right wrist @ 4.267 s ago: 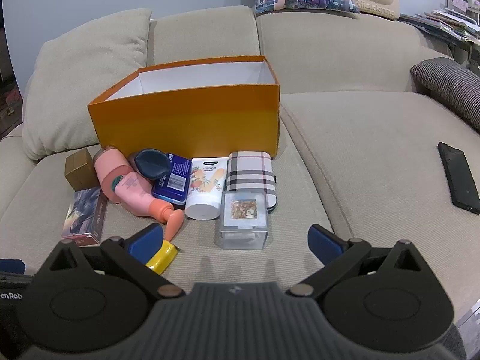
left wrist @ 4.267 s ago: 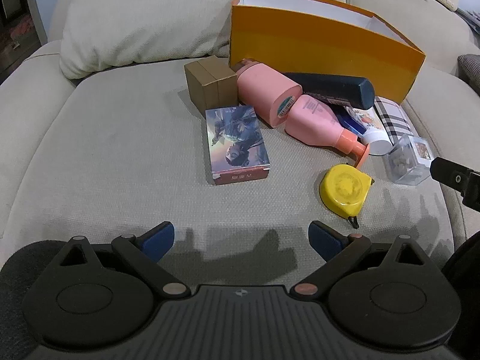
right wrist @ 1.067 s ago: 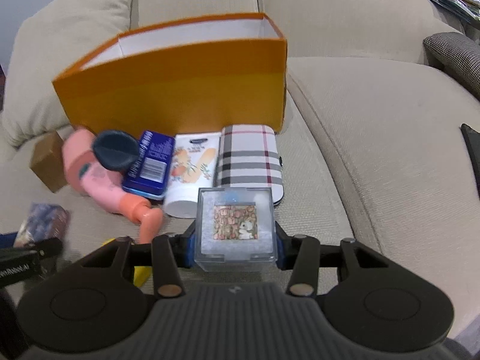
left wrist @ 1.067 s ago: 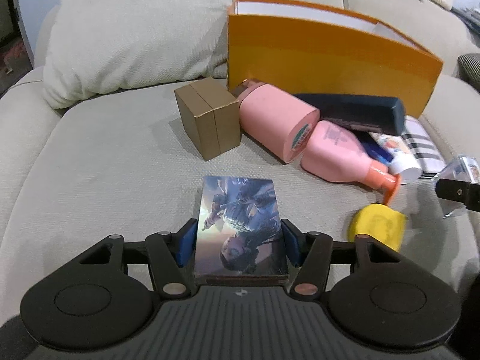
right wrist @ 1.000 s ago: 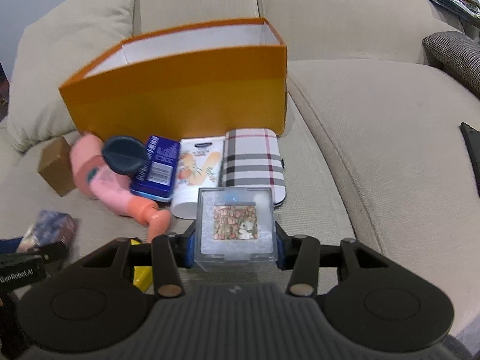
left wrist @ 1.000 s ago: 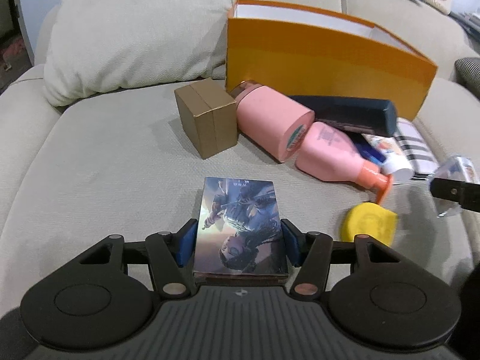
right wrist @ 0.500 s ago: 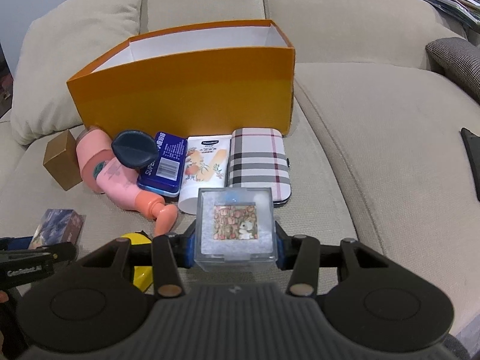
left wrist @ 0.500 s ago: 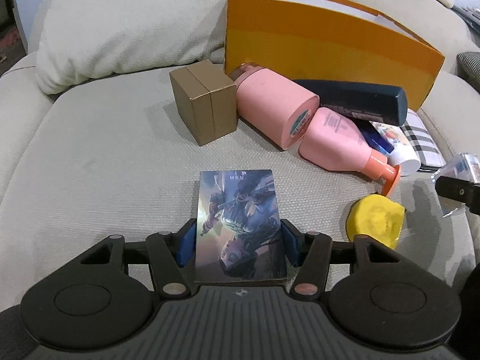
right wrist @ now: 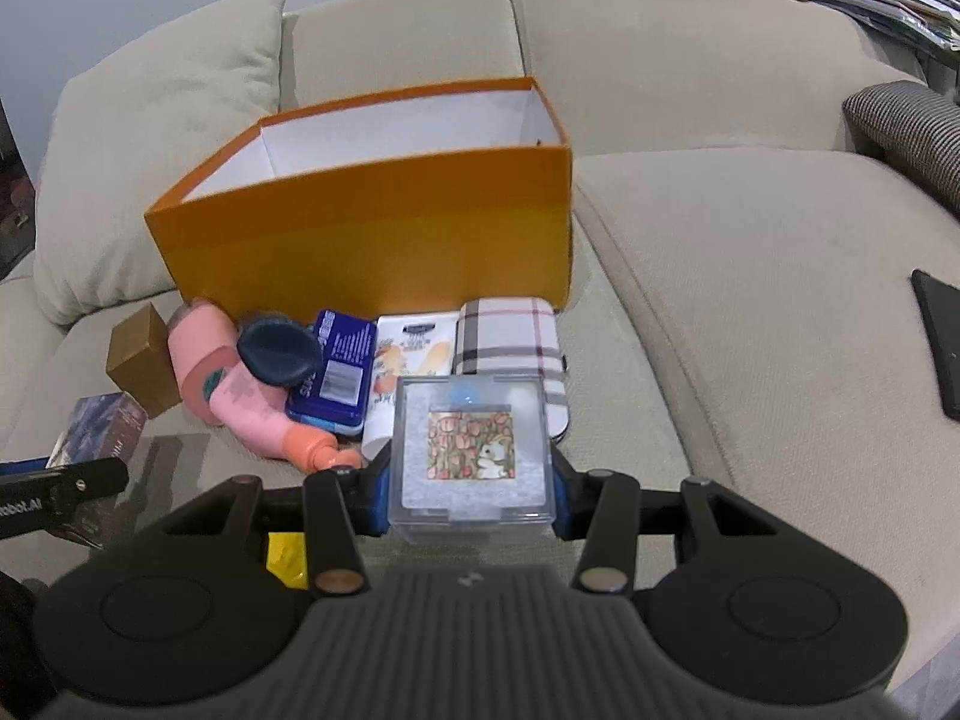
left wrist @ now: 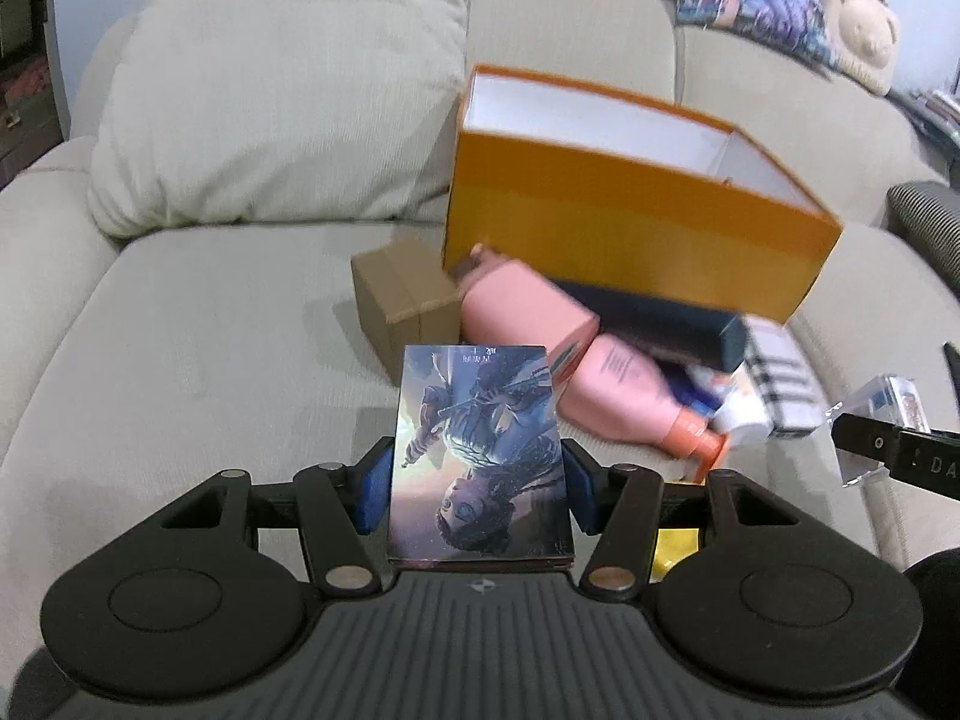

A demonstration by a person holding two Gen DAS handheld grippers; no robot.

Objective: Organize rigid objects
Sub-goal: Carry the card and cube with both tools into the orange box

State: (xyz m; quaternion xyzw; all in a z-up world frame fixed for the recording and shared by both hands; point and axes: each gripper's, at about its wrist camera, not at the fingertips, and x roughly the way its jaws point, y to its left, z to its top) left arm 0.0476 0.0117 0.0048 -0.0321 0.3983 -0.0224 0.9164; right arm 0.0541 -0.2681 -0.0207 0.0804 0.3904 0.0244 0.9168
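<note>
My left gripper [left wrist: 477, 495] is shut on a flat illustrated card box [left wrist: 477, 450] and holds it above the sofa seat. My right gripper [right wrist: 471, 489] is shut on a clear plastic cube box [right wrist: 471, 456] with a rabbit picture, also lifted. An open orange box [left wrist: 630, 222] stands at the back of the seat; it also shows in the right wrist view [right wrist: 372, 234]. In front of it lie a brown carton [left wrist: 402, 300], a pink cylinder [left wrist: 522, 318], a pink pump bottle [left wrist: 636, 396], a dark blue case [right wrist: 279, 354], a blue tin [right wrist: 336, 372], a white tube [right wrist: 414, 360] and a plaid case [right wrist: 510, 348].
A yellow tape measure [right wrist: 285, 555] lies under the grippers. A large cream pillow [left wrist: 270, 90] leans at the back left. A black phone [right wrist: 942, 336] lies on the right seat cushion. A checked cushion [right wrist: 906, 132] sits at the far right.
Both grippers closed on their boxes and have risen with them. The views now look down more into the orange box, which appears closer.
</note>
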